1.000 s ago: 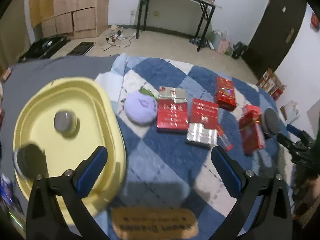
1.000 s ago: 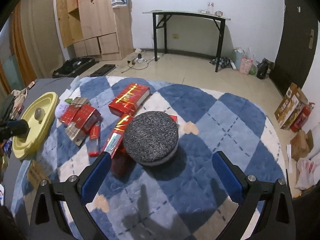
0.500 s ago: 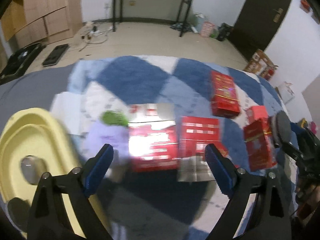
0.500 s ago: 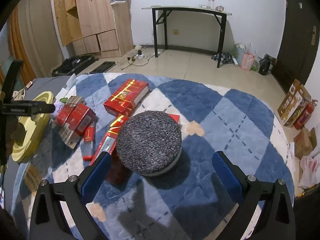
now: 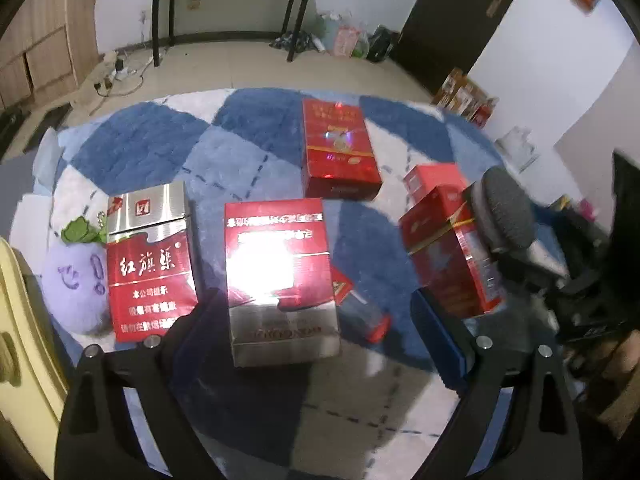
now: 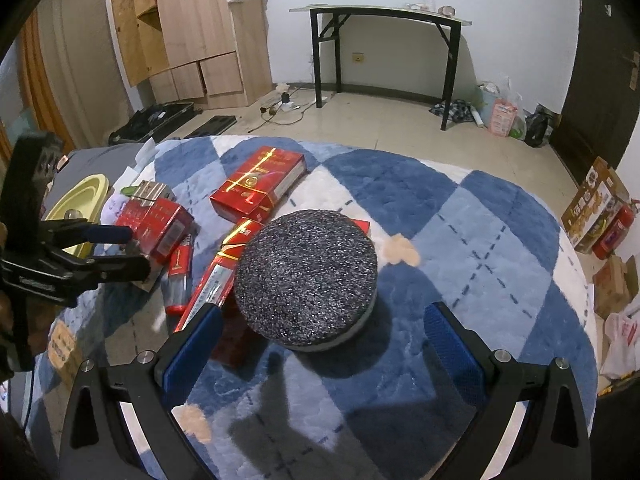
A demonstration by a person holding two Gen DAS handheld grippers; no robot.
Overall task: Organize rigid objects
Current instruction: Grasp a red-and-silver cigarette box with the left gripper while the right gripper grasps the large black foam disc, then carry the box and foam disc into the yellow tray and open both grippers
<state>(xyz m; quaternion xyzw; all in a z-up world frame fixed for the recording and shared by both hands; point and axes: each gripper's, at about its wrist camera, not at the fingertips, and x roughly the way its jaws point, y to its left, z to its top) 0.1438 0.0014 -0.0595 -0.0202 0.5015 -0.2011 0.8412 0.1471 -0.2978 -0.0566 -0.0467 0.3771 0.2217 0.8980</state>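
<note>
Several red cigarette boxes lie on a blue and white checked rug. My left gripper is open, its jaws either side of a red and silver box. Another red and silver box lies to its left, a red carton beyond, and a tilted red box to the right. My right gripper is open, just short of a round dark grey speckled puck that rests against a long red box. The left gripper also shows in the right wrist view.
A yellow tray sits at the rug's left edge, with a purple plush toy beside it. A small red lighter-like item lies among the boxes. A black folding table, wooden cabinets and floor clutter stand beyond the rug.
My left gripper has swung right from over the yellow tray and moved in low over the red and silver box. My right gripper has stayed nearly still by the puck.
</note>
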